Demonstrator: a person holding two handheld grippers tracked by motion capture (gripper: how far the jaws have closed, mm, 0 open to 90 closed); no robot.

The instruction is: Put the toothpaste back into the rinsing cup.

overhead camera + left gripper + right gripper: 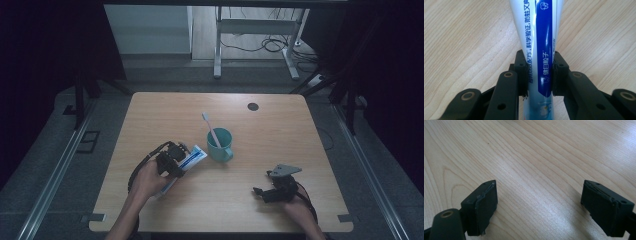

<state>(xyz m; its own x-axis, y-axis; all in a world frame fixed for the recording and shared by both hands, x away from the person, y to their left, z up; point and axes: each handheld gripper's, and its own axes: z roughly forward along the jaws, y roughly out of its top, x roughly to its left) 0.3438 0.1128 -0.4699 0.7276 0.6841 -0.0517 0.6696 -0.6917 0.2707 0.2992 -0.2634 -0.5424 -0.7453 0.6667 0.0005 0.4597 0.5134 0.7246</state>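
At the left of the bench [150,107], we see our left gripper [171,159] with its 2 fingers [521,72] clamped on the toothpaste tube [539,45], which lies just left of the teal cup [220,145] holding a toothbrush [210,127]. Our right gripper [262,192] hovers low, fingers [482,205] spread wide apart, empty.
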